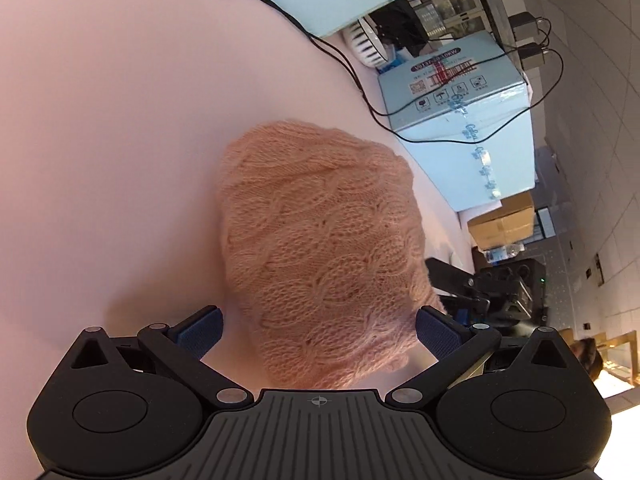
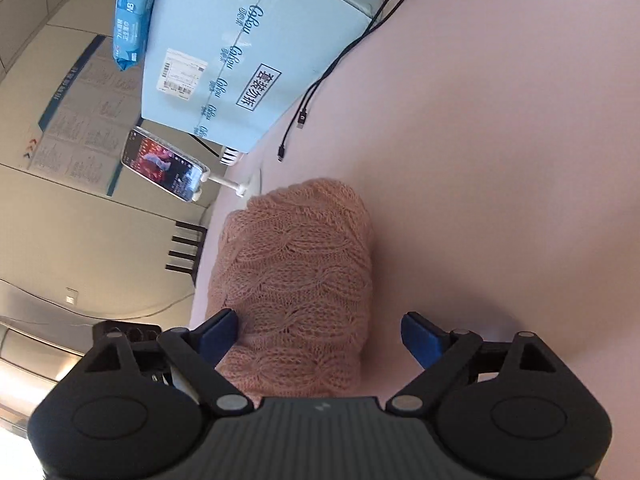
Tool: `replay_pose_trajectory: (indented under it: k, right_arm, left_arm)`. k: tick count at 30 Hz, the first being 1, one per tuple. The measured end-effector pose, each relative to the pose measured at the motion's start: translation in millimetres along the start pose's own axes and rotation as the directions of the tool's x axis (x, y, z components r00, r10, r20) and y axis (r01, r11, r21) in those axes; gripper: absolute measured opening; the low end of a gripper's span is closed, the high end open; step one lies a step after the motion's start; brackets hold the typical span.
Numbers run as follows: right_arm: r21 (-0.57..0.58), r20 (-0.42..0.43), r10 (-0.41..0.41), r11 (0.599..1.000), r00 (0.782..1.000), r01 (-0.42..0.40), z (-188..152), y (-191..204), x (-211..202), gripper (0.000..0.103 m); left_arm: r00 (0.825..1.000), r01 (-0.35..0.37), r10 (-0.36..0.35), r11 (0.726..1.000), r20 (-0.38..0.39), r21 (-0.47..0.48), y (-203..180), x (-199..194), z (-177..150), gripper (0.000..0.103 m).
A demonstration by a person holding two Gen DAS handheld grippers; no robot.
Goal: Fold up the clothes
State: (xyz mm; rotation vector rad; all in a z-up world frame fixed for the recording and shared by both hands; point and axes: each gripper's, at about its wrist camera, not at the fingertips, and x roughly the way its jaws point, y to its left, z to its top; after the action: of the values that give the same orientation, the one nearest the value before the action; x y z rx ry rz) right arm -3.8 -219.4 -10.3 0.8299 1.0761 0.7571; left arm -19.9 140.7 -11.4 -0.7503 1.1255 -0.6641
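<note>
I see the folded peach cable-knit sweater (image 1: 320,248) lying on the pale pink desk (image 1: 100,140), near its edge. My left gripper (image 1: 319,330) has its jaws spread, one on each side of the sweater's near end. My right gripper (image 2: 319,334) also has its jaws spread; its left blue pad (image 2: 218,334) touches the knit. Light blue cardboard boxes (image 2: 256,48) and black cables (image 1: 340,60) lie beyond.

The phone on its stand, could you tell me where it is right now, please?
In the right wrist view, the phone sits upper left, past the table edge, below the light blue carton.
</note>
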Motion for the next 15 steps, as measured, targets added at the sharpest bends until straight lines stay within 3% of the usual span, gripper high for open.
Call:
replay_pose_trajectory:
  k: [3, 8, 13, 15]
  right_arm:
    - [0.0, -0.016, 0.021, 1.0, 1.0, -0.021, 1.8, -2.2, 8.5, 0.088]
    - [-0.027, 0.016, 0.047, 0.999, 0.999, -0.047, -5.3, -4.4, 13.8, 0.064]
    - [-0.076, 0.091, 0.035, 0.997, 0.995, -0.028, -15.1, -0.1, 8.9, 0.053]
    - [-0.101, 0.112, 0.035, 0.995, 0.993, -0.024, -18.1, 2.2, 5.7, 0.051]
  left_arm:
    - [1.0, 0.03, -0.03, 0.999, 0.004, 0.019, -1.8, 5.3, -0.3, 0.103]
    - [1.0, 0.001, -0.002, 0.997, 0.011, 0.081, -11.3, 11.0, -4.0, 0.102]
    - [0.991, -0.11, 0.099, 0.984, 0.085, 0.138, -29.5, 16.0, -15.6, 0.097]
    - [0.975, -0.205, 0.182, 0.959, 0.131, 0.194, -42.7, 18.5, -24.1, 0.09]
